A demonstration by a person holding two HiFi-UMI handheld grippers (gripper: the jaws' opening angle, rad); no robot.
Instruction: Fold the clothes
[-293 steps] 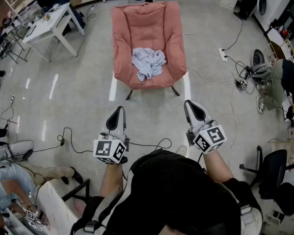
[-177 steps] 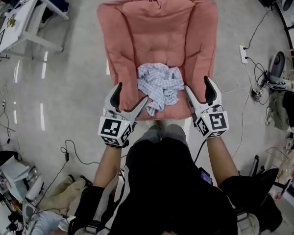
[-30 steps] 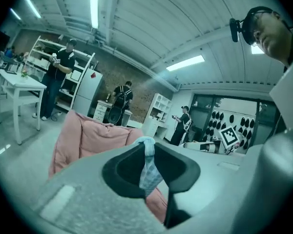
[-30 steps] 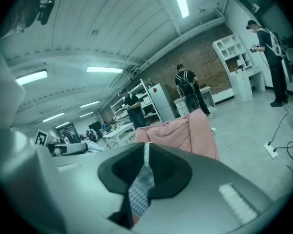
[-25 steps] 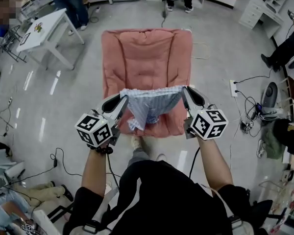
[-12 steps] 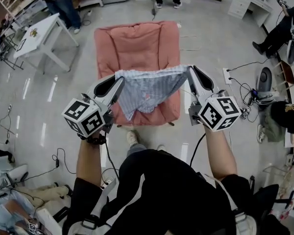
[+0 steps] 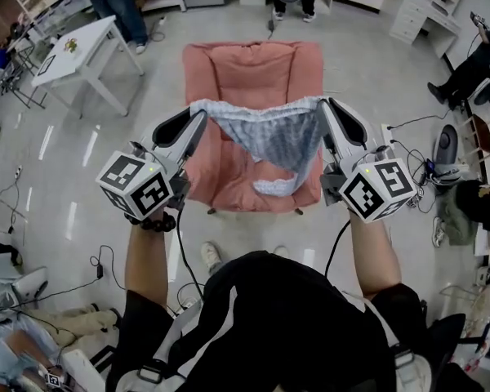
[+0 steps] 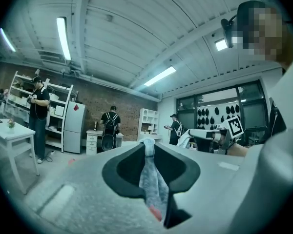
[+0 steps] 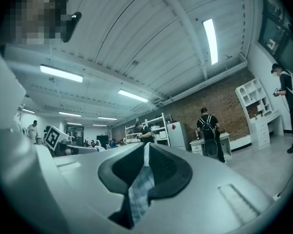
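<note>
A blue-and-white checked garment (image 7: 273, 141) hangs stretched in the air between my two grippers, above the pink armchair (image 7: 253, 72). My left gripper (image 7: 198, 117) is shut on the garment's left top corner, and its cloth (image 8: 151, 177) shows pinched between the jaws in the left gripper view. My right gripper (image 7: 327, 104) is shut on the right top corner, with a strip of the checked cloth (image 9: 140, 186) between its jaws. The garment sags in the middle and its lower edge hangs over the chair's seat. Both grippers point level, held high.
A white table (image 7: 73, 51) stands at the back left. Cables (image 7: 404, 129) and a power strip lie on the floor at right. People stand by shelves (image 8: 36, 113) and a fridge at the far wall. A person's legs (image 7: 16, 333) lie at the lower left.
Both grippers have risen with the garment and lifted it higher above the chair. The cloth now hangs spread wider between them.
</note>
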